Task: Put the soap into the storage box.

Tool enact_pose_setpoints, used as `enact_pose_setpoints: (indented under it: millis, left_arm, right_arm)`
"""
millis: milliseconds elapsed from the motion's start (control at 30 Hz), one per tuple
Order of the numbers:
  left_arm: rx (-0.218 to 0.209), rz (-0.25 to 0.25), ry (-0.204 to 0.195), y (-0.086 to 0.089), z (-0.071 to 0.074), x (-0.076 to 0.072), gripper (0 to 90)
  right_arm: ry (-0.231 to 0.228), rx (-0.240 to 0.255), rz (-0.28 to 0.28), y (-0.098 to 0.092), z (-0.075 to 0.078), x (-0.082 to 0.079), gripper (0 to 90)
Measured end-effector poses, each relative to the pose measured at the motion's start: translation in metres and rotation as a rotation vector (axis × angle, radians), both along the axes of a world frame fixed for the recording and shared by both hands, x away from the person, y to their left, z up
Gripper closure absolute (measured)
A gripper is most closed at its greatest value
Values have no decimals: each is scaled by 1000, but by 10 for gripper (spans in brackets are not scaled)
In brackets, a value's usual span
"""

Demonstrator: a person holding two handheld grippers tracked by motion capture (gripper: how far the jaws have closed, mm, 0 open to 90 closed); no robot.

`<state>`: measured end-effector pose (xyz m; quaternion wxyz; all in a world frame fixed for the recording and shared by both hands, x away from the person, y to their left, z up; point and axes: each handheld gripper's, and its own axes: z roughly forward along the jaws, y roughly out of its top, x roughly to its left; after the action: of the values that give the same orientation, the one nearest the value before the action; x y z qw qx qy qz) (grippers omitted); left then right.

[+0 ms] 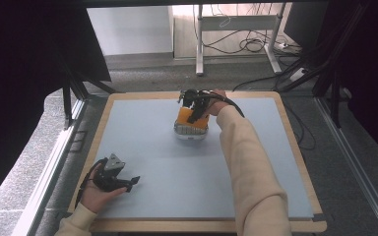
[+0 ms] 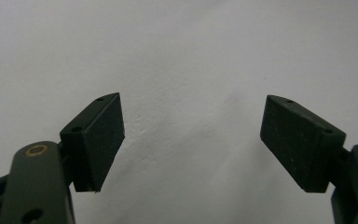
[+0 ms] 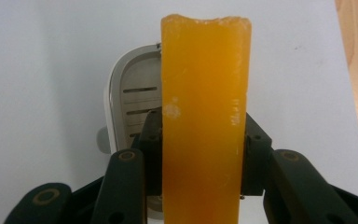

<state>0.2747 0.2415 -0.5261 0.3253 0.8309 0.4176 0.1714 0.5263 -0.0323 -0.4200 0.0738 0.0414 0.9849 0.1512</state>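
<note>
Hovering orange bar point(image 3: 205, 116) over white dish point(image 3: 133, 93)

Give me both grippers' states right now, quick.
Left gripper: open, empty, above the bare blue-grey table mat.
Right gripper: shut on the orange translucent rectangular bar, above the white slotted plastic dish.

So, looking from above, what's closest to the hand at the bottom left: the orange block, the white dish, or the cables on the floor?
From the left gripper:
1. White dish, mid-table.
2. Orange block, just above the dish, nearly tied.
3. Floor cables, far beyond the table.
</note>
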Motion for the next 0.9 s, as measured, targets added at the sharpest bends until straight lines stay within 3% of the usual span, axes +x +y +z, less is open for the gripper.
enact_pose_setpoints:
  millis: [267, 567, 800, 900]
  left_arm:
    - [-9, 6, -7, 1, 1, 0, 218]
    - [11, -2, -9, 0, 1, 0, 218]
    - [15, -4, -9, 0, 1, 0, 217]
    - [16, -5, -7, 0, 1, 0, 217]
  right_arm:
    - [9, -26, 47, 2, -6, 0, 620]
    - [27, -74, 98, 8, -16, -1, 619]
    - [40, -77, 99, 11, -21, -1, 608]
    - [12, -57, 67, 11, -18, 0, 530]
